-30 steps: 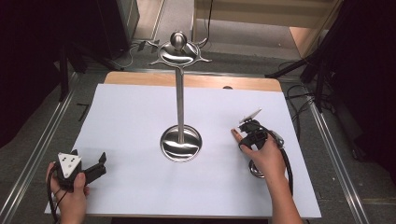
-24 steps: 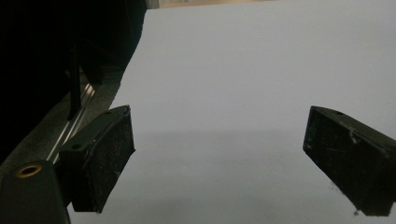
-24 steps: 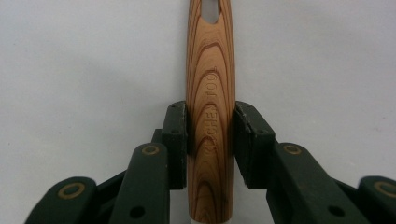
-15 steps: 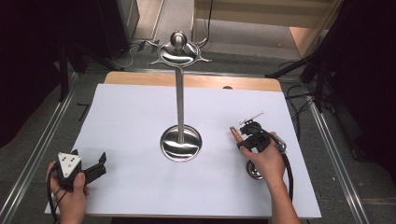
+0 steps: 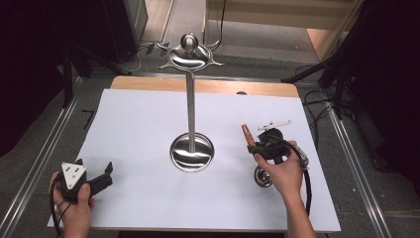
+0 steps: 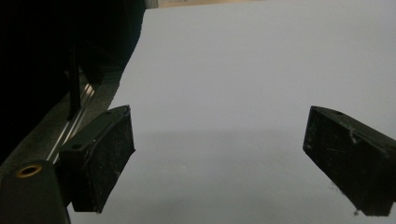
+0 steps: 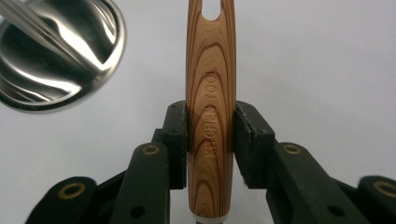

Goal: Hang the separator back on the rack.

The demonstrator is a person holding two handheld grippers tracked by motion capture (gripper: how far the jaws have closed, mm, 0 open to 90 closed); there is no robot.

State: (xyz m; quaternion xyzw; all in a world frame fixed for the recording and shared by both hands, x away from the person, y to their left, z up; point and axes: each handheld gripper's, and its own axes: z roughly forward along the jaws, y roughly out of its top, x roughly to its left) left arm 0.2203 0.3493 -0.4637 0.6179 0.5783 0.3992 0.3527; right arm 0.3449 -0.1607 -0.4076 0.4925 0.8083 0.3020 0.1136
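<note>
The right tongs (image 7: 210,140) are clamped on the wooden handle (image 7: 210,93) of a kitchen tool, both black pads pressed flat against its sides, with the slotted hanging hole at the far tip of the handle. In the high view these tongs (image 5: 257,147) sit over the right half of the white table (image 5: 138,129), the handle pointing up and away toward the back, while the tool's round metal end (image 5: 264,176) hangs low just above the sheet, under the hand. The left tongs (image 6: 219,158) are spread wide and hold nothing, resting near the table's front left corner, well apart from everything else.

The step in hand looks like carrying the tool to the metal stand (image 5: 191,104), whose round base lies just left of the right tongs and whose hooked crown (image 5: 190,57) stands high at the back. I judge the next move calls for raising the handle up to the crown's height, lining the slot with one of the hooks, then slipping it on before loosening the grip.
</note>
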